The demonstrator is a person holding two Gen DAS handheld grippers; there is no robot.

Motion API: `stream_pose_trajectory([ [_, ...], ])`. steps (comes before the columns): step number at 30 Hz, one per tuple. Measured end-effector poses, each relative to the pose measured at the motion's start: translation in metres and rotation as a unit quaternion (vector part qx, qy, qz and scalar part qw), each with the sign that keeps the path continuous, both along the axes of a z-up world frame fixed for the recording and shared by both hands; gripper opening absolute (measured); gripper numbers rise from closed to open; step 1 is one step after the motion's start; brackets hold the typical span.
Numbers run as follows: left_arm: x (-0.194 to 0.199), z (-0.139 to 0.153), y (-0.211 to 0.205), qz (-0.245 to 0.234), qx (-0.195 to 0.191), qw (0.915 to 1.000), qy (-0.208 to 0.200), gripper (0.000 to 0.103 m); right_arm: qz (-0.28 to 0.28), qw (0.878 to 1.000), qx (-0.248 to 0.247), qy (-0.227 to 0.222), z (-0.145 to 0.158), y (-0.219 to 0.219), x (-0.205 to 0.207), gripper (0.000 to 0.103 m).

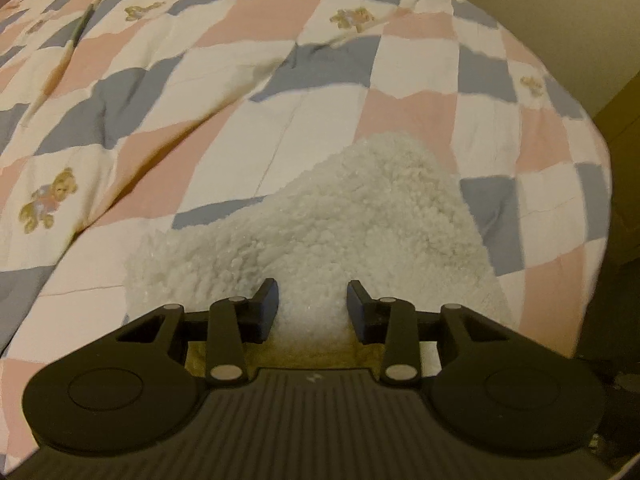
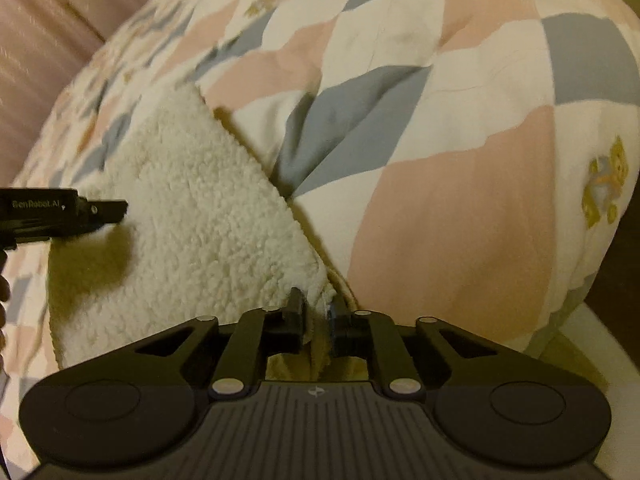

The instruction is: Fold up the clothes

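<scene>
right hand-held gripper (image 2: 316, 312) pinches fleece garment (image 2: 192, 216) edge; left hand-held gripper (image 1: 313, 300) wide open over it

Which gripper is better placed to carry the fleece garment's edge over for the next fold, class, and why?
Right. The right gripper is pinched shut on a corner of the fleece garment. The left gripper is open, its fingers straddling the fleece without clamping it, on the checked quilt.
</scene>
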State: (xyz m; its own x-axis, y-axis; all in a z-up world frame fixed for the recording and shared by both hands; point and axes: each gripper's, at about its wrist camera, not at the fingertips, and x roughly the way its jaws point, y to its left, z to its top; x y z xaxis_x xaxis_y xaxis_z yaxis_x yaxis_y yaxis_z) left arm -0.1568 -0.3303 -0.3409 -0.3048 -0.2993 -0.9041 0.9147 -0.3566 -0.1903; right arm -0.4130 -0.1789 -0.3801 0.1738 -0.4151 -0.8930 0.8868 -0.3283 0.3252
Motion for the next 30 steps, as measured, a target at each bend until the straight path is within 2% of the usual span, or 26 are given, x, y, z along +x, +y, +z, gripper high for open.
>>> stream_pose_trajectory([
  [2, 0.015, 0.020, 0.006, 0.013, -0.004, 0.9998, 0.017, 0.032, 0.003, 1.000, -0.002, 0.013, 0.017, -0.002, 0.000, 0.032],
  [5, 0.039, 0.044, 0.018, 0.028, -0.018, 0.9991, 0.025, 0.032, 0.025, 0.998, -0.028, 0.045, 0.046, -0.009, 0.004, 0.037],
  [7, 0.050, 0.048, 0.021, 0.041, -0.033, 0.9983, 0.027, 0.032, 0.054, 0.995, -0.055, 0.056, 0.060, -0.023, 0.013, 0.038],
  [10, 0.054, 0.036, 0.014, 0.070, -0.050, 0.9960, 0.024, 0.032, 0.140, 0.983, -0.103, 0.057, 0.067, -0.059, 0.038, 0.038],
  [11, 0.055, 0.031, 0.011, 0.080, -0.056, 0.9950, 0.024, 0.032, 0.170, 0.977, -0.115, 0.058, 0.065, -0.075, 0.048, 0.037],
  [14, 0.048, 0.004, -0.001, 0.104, -0.072, 0.9918, -0.012, 0.023, 0.249, 0.955, -0.142, 0.069, 0.047, -0.121, 0.075, 0.036],
  [16, 0.045, -0.009, -0.004, 0.124, -0.084, 0.9881, -0.033, 0.024, 0.298, 0.942, -0.128, 0.081, 0.016, -0.154, 0.086, 0.036],
  [18, 0.042, -0.018, -0.003, 0.147, -0.092, 0.9835, -0.052, 0.024, 0.341, 0.930, -0.121, 0.073, -0.007, -0.177, 0.090, 0.035],
  [20, 0.040, -0.021, -0.001, 0.169, -0.095, 0.9787, -0.066, 0.025, 0.378, 0.916, -0.121, 0.062, -0.013, -0.193, 0.091, 0.035],
  [25, 0.050, 0.019, 0.024, 0.244, -0.095, 0.9641, -0.047, 0.025, 0.402, 0.906, -0.133, 0.028, 0.017, -0.194, 0.069, 0.031],
  [28, 0.055, 0.046, 0.067, 0.280, -0.089, 0.9555, -0.030, 0.024, 0.409, 0.900, -0.153, 0.014, 0.052, -0.170, 0.046, 0.031],
  [30, 0.049, 0.053, 0.097, 0.291, -0.074, 0.9538, -0.015, 0.024, 0.425, 0.892, -0.154, -0.001, 0.069, -0.143, 0.034, 0.031],
])
